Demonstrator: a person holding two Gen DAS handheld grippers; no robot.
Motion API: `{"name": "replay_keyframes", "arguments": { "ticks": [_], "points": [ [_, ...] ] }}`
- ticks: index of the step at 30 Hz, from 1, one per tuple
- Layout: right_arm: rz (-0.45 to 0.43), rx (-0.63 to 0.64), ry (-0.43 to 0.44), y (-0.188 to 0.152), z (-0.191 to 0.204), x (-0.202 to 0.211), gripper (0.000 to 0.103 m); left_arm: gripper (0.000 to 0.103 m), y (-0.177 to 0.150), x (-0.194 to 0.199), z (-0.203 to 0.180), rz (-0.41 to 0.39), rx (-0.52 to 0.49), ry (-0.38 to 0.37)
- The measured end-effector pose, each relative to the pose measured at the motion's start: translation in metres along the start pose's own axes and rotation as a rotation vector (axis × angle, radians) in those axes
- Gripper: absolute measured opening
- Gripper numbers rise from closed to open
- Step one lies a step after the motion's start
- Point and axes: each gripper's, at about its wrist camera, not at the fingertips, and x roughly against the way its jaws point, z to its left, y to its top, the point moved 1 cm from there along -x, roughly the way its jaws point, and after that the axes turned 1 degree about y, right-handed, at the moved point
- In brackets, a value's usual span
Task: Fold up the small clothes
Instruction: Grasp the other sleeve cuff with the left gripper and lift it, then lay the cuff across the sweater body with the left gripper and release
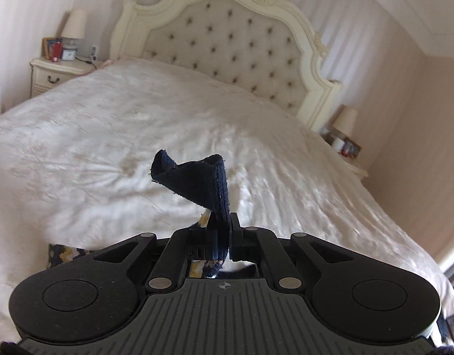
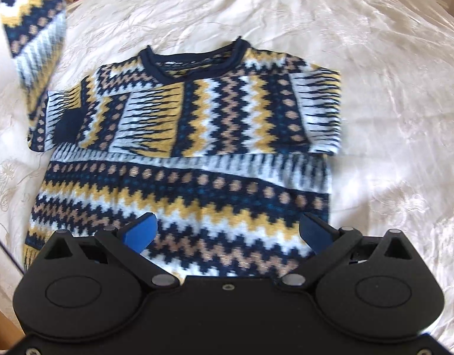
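A knitted sweater (image 2: 197,183) with navy, yellow, tan and pale blue zigzags lies flat on the white bed, neck away from me. One sleeve lies folded across its chest, ending in a navy cuff (image 2: 67,124). The other sleeve (image 2: 35,44) rises off the bed at the upper left, blurred. In the left wrist view my left gripper (image 1: 224,222) is shut on that sleeve's navy cuff (image 1: 197,177), which sticks up past the fingers. My right gripper (image 2: 227,230) hangs open above the sweater's lower part, its blue pads (image 2: 141,233) wide apart with nothing between them.
The white bedspread (image 1: 108,133) spreads out around the sweater. A cream tufted headboard (image 1: 227,44) stands at the far end. One nightstand (image 1: 58,74) with a lamp (image 1: 74,23) is at the left, another lamp (image 1: 345,121) at the right.
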Motion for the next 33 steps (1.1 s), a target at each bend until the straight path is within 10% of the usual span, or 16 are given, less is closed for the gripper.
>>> {"name": "replay_keyframes", "arguments": {
  "ticks": [13, 24, 33],
  "points": [
    [-0.001, -0.068, -0.018, -0.002, -0.032, -0.001, 0.102, 0.042, -0.071, -0.039, -0.054, 0.209, -0.193, -0.123],
    [-0.077, -0.076, -0.009, 0.037, -0.029, -0.013, 0.101, 0.045, -0.089, -0.039, 0.041, 0.35, -0.164, 0.189],
    [-0.096, -0.124, -0.001, 0.074, -0.051, -0.036, 0.072, 0.045, -0.091, -0.068, 0.101, 0.43, -0.141, 0.318]
  ]
}}
